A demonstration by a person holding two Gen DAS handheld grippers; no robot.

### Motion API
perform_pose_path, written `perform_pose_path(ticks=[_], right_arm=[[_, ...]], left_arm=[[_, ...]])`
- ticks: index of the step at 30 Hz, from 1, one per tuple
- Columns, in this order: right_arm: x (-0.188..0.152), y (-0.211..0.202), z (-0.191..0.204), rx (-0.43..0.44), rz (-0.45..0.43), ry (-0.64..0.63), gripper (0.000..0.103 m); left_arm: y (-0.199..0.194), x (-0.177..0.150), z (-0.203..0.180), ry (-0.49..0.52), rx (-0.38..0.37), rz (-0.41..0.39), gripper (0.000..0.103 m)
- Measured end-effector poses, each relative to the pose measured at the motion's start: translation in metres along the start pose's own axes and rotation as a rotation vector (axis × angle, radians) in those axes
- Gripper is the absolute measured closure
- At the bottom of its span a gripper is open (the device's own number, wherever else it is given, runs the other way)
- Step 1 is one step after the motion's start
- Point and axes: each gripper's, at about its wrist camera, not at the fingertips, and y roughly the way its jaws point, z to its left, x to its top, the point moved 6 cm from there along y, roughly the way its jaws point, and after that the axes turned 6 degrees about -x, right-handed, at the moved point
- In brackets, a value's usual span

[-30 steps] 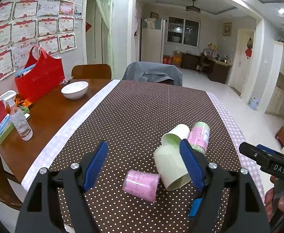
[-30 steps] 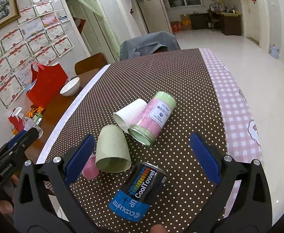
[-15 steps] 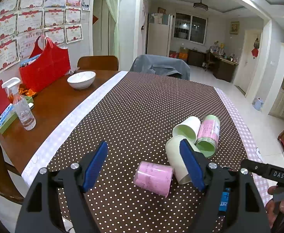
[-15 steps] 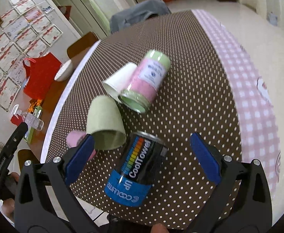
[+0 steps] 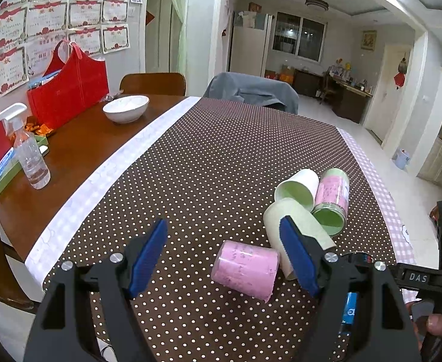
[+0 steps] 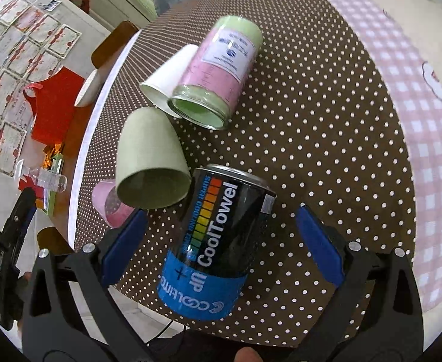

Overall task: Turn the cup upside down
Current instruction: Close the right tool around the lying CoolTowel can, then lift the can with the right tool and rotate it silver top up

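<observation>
Several cups and cans lie on their sides on the brown dotted tablecloth (image 5: 214,157). A pale green cup (image 6: 151,160) (image 5: 281,214) lies with its mouth toward the near edge. Behind it rest a white cup (image 6: 169,75) (image 5: 296,187) and a pink jar with green ends (image 6: 217,72) (image 5: 332,199). A small pink cup (image 5: 245,270) (image 6: 109,205) lies nearest the left gripper. A black and blue can (image 6: 214,241) lies between the open fingers of my right gripper (image 6: 221,247), untouched. My left gripper (image 5: 224,255) is open above the table, the pink cup just ahead of it.
On the bare wood at the left stand a white bowl (image 5: 125,108), a red bag (image 5: 67,90) and a spray bottle (image 5: 30,157). Chairs (image 5: 153,83) stand at the table's far end. The table's near edge (image 6: 251,335) runs under the right gripper.
The right gripper has tilted down and closed in over the black can, now between its fingers. The left gripper has drawn back and risen slightly. Both stay open.
</observation>
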Motion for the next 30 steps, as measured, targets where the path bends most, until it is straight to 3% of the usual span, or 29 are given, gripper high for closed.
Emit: perform_pose_path(ticks=[11,15,23,30], right_arm=[[0.002,0.016,-0.002,-0.003,0.064,0.035,0.013],[0.001,0.027,0.000,0.034,0.107,0.041,0.031],[0.002,0.019,-0.009,0.142,0.070,0.074,0.033],[0.014,-0.007,-0.012,0.209,-0.053,0.077,0.034]], left_arm=[[0.015,-0.003,0.001,-0.009,-0.011,0.030,0.028],[0.017,-0.003,0.001,-0.014,-0.011,0.034,0.028],[0.016,-0.002,0.000,-0.014,0.000,0.033,0.028],[0.007,0.001,-0.006,-0.006,0.012,0.015,0.028]])
